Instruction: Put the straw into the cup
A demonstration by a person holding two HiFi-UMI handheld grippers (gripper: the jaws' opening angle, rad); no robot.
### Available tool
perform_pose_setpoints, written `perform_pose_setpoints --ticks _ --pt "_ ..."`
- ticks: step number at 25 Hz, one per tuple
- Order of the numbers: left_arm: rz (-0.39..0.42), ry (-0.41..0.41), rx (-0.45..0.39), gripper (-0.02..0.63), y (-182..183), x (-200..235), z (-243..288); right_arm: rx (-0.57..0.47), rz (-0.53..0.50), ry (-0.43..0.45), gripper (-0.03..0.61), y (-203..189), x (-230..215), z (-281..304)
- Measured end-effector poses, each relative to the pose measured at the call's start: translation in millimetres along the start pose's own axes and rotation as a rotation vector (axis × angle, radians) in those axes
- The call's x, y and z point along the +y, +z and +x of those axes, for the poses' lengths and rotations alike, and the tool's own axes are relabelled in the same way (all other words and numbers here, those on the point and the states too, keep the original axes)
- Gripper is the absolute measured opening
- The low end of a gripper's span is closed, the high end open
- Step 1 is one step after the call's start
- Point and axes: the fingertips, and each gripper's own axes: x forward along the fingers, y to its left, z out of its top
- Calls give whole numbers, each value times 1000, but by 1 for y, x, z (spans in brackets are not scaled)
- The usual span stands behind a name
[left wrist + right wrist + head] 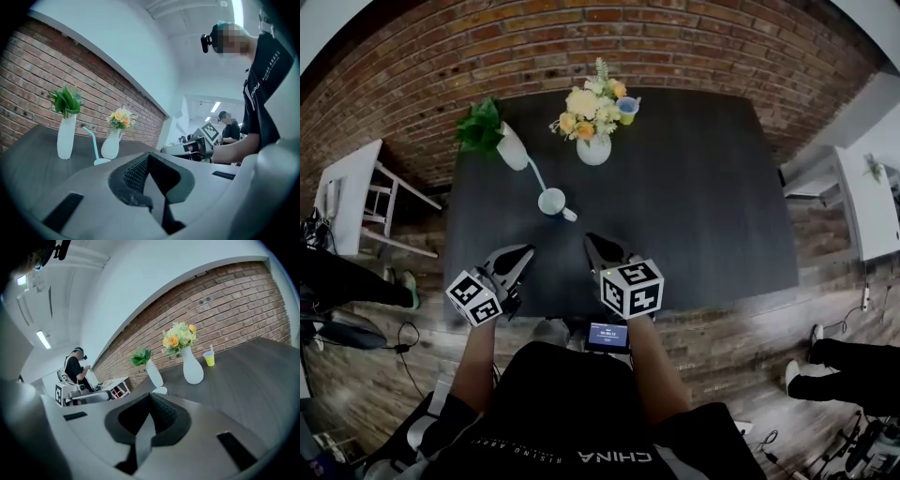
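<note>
left tongs and right tongs side by side, pointing forward, jaws together, nothing held

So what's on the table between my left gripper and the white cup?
Nothing. In the head view, only bare dark table lies between the left gripper and the white cup, which holds the blue straw.

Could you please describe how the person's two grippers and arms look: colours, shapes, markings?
The left gripper and the right gripper both have tapering dark jaws with ribbed pads in a pale grey shell. Each carries a white cube with black square markers. The person wears a black short-sleeved shirt with white lettering.
</note>
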Motion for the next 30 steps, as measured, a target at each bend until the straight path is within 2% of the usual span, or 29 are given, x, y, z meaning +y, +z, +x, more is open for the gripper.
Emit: perform_pose_setpoints --ticks 5,12,23,30 --pt "-16 -39 -1 3 2 -3 -5 -15 -10 -49 7 -6 12 -15" --pt "64 -196 52 3 2 -30 -32 -28 -136 -156 6 -10 51 -23" --pt "108 -195 107 3 -29 -32 -126 -19 -165 -271 6 -64 137 -32" --pt "101 -273 83 3 -38 -56 -155 -37 -162 -305 6 -90 169 -45"
